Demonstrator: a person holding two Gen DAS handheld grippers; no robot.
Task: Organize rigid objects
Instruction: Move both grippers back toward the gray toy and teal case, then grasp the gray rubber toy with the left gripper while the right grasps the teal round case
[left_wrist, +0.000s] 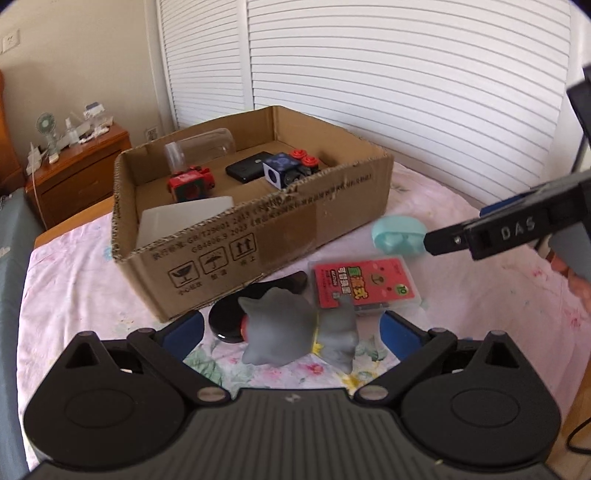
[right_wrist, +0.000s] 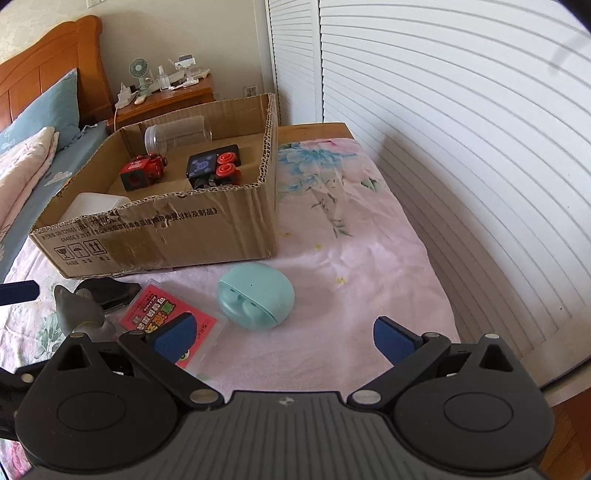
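Box: one open cardboard box (right_wrist: 177, 236) sits on a floral pink bedspread (right_wrist: 351, 236), printed handling symbols on its near wall.
Inside, six things: a clear jar (right_wrist: 177, 134) lying on its side, a red cube toy (right_wrist: 142, 172), a dark blue cube toy (right_wrist: 201, 166), two red knobbed pieces (right_wrist: 227, 164), a black flat device (left_wrist: 248, 167), a white container (left_wrist: 184, 219).
Outside, four things: a grey figurine (left_wrist: 291, 328) lying on its side; a black disc (left_wrist: 227, 319) beside it, possibly a lid; a red card pack (left_wrist: 364, 286) in a clear case; a mint earbud case (right_wrist: 255, 295), open, near the box's front wall.
Left gripper (left_wrist: 291, 330): blue pads spread wide, flanking the figurine without contact.
Right gripper (right_wrist: 284, 334): spread, empty, low over the bedspread just short of the earbud case.
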